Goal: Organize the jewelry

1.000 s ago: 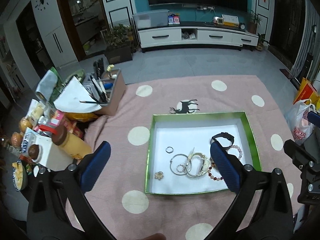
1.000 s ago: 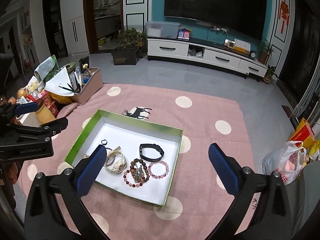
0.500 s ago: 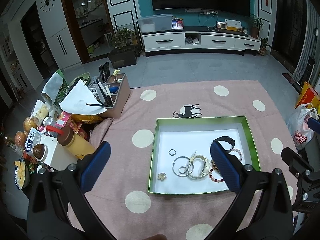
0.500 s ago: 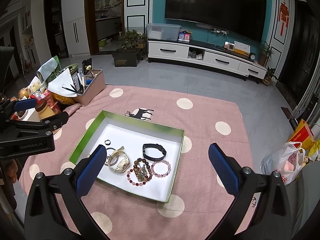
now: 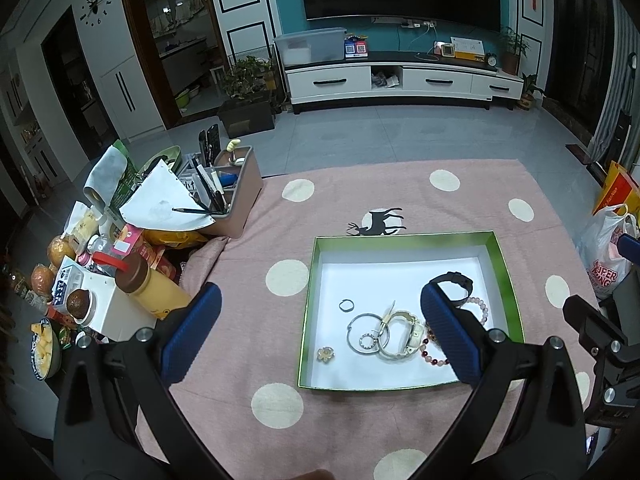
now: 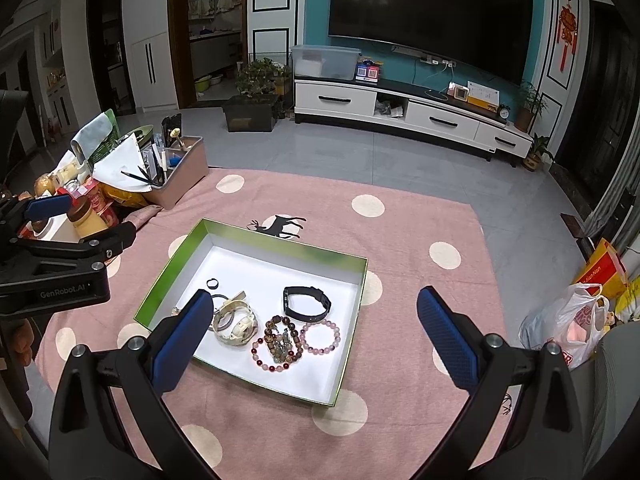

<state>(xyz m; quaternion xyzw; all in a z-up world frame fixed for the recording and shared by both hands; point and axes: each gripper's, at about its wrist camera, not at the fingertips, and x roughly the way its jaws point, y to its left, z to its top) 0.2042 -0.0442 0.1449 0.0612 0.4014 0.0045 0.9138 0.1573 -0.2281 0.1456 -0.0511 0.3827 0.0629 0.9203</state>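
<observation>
Both grippers hang high above the green-rimmed box [image 5: 505, 276], which seems a vantage for choosing a piece, not a grasp.

From the left wrist view, the left gripper [image 5: 320, 334] has its jaws spread wide and empty, its right pad covering part of the box's right half. Inside the box the jewelry is bunched toward the near side: a small ring [image 5: 346, 305] nearest the box's centre, a silver bangle [image 5: 363, 334] overlapping a cream watch [image 5: 402, 335], and a gold flower brooch [image 5: 325, 354] alone by the near-left corner.

From the right wrist view, the right gripper [image 6: 314, 336] is likewise spread and holds nothing. A black band [image 6: 307, 303] lies mid-box; three bead bracelets [image 6: 296, 340] crowd the near edge, touching, so each probably needs separating.
</observation>
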